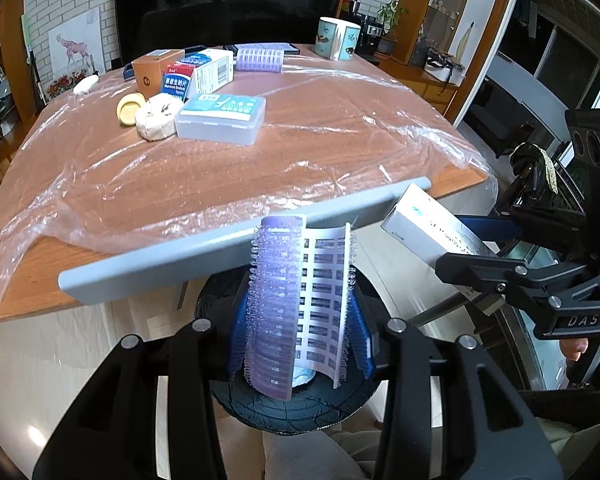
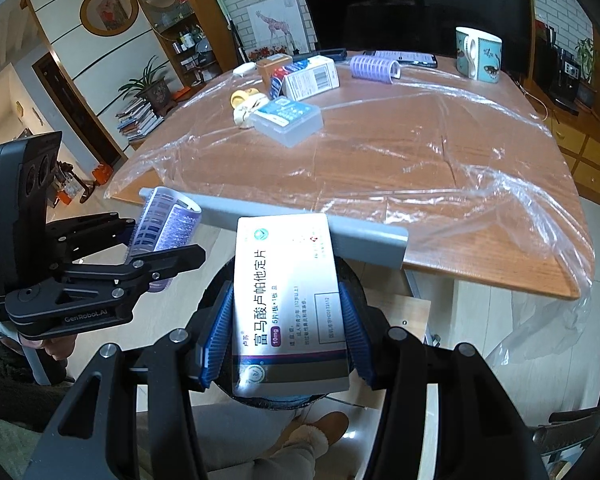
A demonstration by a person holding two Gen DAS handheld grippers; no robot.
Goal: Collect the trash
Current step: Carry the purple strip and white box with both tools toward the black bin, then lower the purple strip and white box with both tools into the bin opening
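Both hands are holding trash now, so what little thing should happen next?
Probably lower both a bit further toward the black round bin just beneath them, then let go. The left tool grips a purple bristly hair roller, the right tool a white medicine box, both already off the table.

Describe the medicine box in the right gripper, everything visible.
The medicine box is a flat white and silver carton, cardboard by its look, printed with dark Chinese lettering, a purple dose tag and a green round logo. It appears closed and undamaged. The right gripper is shut on it, blue pads pressing its two long edges. It sticks out forward past the fingertips, held in the air off the table's near edge, above a dark round bin.
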